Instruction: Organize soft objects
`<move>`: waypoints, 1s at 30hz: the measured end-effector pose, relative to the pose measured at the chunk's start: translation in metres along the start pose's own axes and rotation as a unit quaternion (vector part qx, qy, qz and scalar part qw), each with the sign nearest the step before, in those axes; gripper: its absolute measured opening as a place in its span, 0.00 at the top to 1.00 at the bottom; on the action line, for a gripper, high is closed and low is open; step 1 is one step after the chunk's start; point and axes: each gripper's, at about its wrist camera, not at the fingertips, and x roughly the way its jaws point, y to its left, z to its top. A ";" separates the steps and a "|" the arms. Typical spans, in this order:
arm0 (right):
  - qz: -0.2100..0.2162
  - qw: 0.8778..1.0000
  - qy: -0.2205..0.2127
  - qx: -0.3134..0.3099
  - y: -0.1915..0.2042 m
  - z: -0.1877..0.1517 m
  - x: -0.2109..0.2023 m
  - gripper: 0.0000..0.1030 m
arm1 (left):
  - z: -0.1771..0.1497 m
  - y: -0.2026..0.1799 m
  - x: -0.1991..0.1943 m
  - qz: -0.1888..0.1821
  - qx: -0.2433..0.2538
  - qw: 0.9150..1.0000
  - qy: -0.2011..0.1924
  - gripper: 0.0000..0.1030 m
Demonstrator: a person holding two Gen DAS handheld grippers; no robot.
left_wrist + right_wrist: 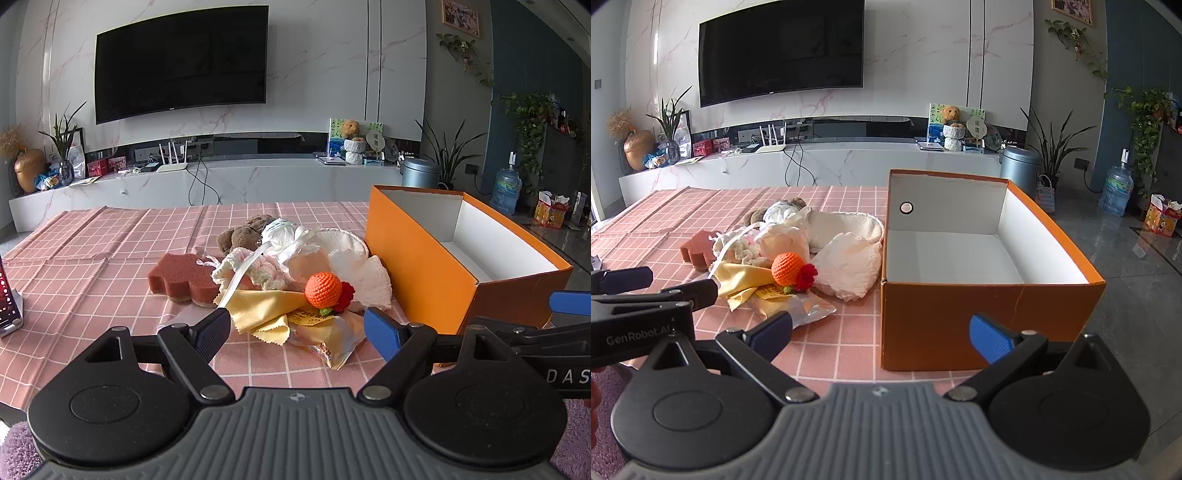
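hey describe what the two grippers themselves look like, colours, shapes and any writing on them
Both match. The left gripper has a ribbed grey body, two round black pivot housings, angled black arms with silver rivets, and ridged blue finger pads. The right gripper is built the same. Seen from the side, the casing carries white lettering: "GenRobot.AI" on the left one, "DAS", cut off at the frame edge, on the right. No cables visible.

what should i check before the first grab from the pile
1. Orange box empty and open: ok.
2. Left tool open: ok.
3. Right tool open: ok.
4. Crochet orange on top of the pile, reachable: ok.
5. White ribbon clear of the left tool's finger: not ok, it trails right at the tip.
6. Yellow cloth free of the snack packet: cannot tell.
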 end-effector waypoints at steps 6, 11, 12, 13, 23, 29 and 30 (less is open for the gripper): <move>0.001 1.000 0.000 0.001 0.000 -0.001 0.000 0.03 | -0.002 0.001 0.000 0.001 -0.001 1.000 0.002 0.07; -0.002 1.000 -0.001 0.002 0.000 -0.001 0.001 0.03 | -0.004 0.004 0.002 0.001 -0.003 1.000 0.006 0.07; -0.002 1.000 -0.001 0.004 0.000 -0.001 0.001 0.03 | -0.004 0.004 0.002 0.001 -0.004 1.000 0.007 0.07; -0.003 1.000 0.000 0.004 0.000 -0.001 0.001 0.03 | -0.005 0.004 0.002 0.001 -0.005 1.000 0.007 0.07; -0.008 1.000 0.002 0.011 -0.002 -0.001 0.001 0.03 | -0.004 0.006 0.004 0.003 -0.010 1.000 0.019 0.07; -0.010 1.000 0.002 0.012 -0.002 -0.001 0.000 0.03 | -0.004 0.006 0.004 0.003 -0.010 1.000 0.022 0.07; -0.010 1.000 0.002 0.013 -0.002 -0.001 0.000 0.03 | -0.004 0.006 0.004 0.003 -0.010 1.000 0.021 0.07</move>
